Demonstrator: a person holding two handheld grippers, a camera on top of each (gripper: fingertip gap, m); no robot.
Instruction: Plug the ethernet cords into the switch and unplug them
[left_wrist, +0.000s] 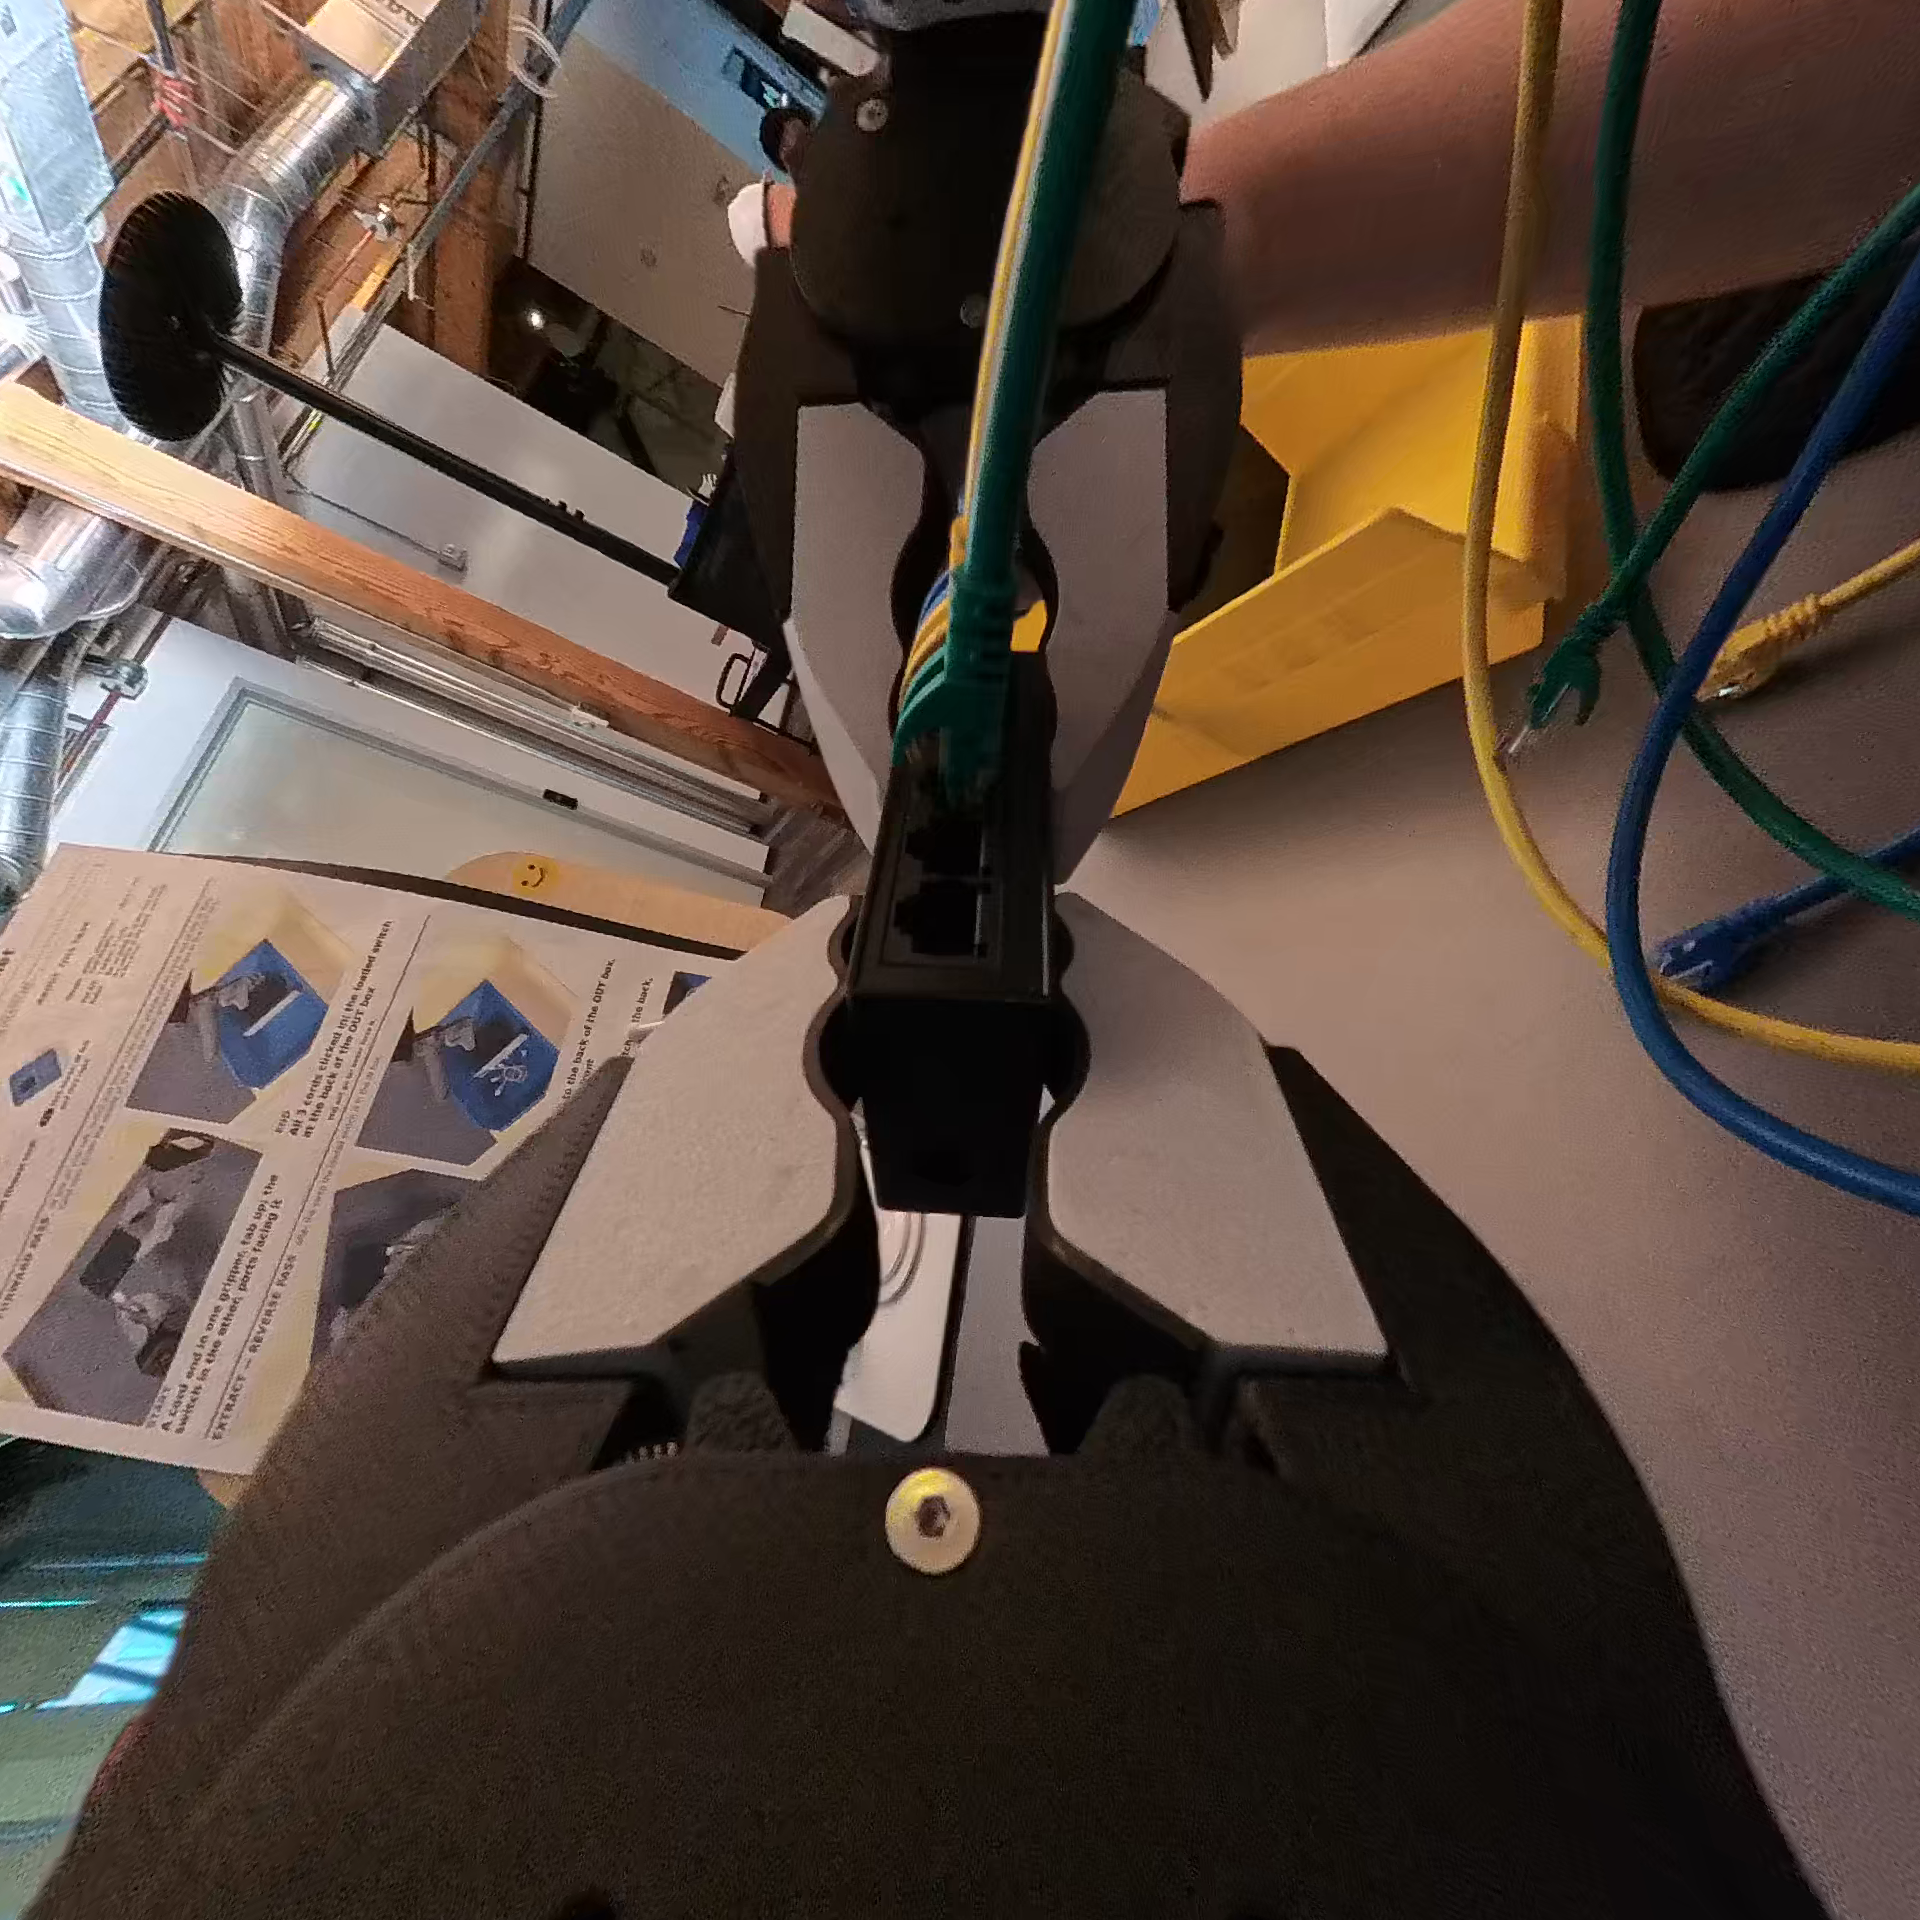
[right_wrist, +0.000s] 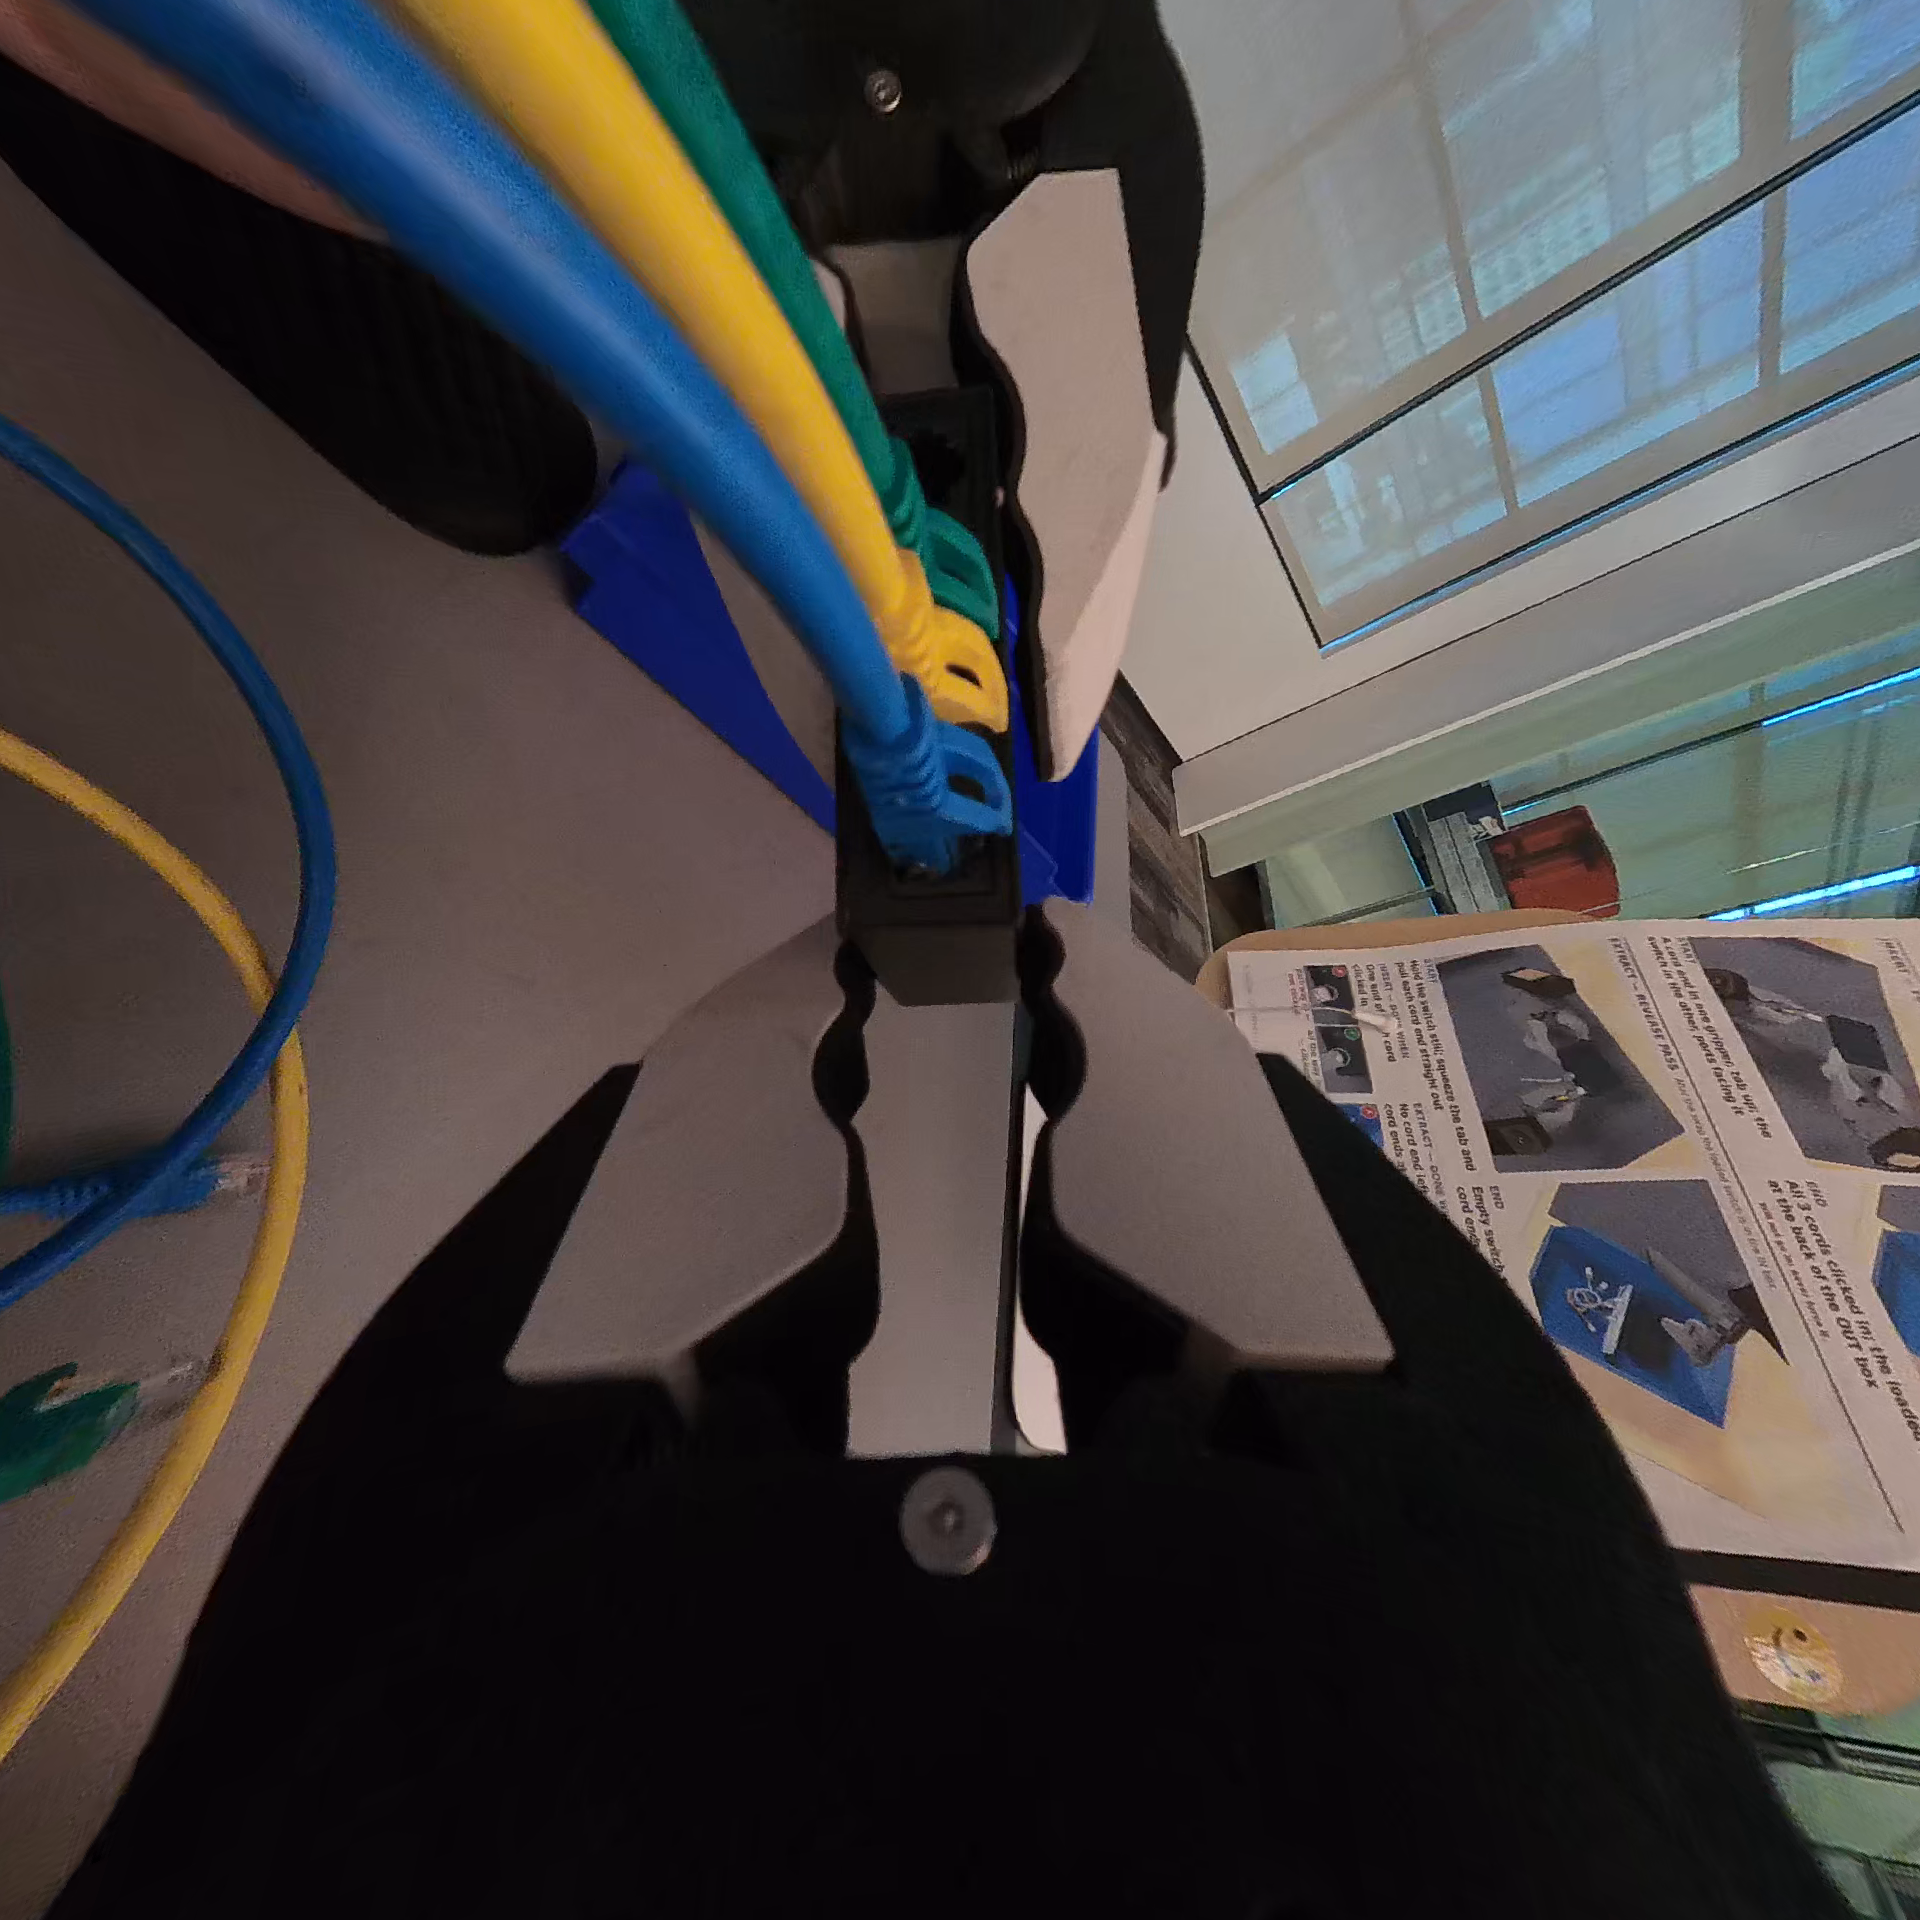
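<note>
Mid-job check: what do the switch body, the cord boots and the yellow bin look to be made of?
Switch: looks like hard black plastic or painted metal; flat, matte faces with crisp edges, so I cannot tell which.
Cord boots, for example the blue one: soft moulded rubber or PVC, going by the ribbed strain relief and rounded hood.
Yellow bin: rigid moulded plastic with an even colour and a slight sheen.

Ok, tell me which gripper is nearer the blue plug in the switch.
Right. The right gripper clamps the switch end beside the blue plug; the left gripper holds the far end, beyond the yellow plug and green plug.
</note>
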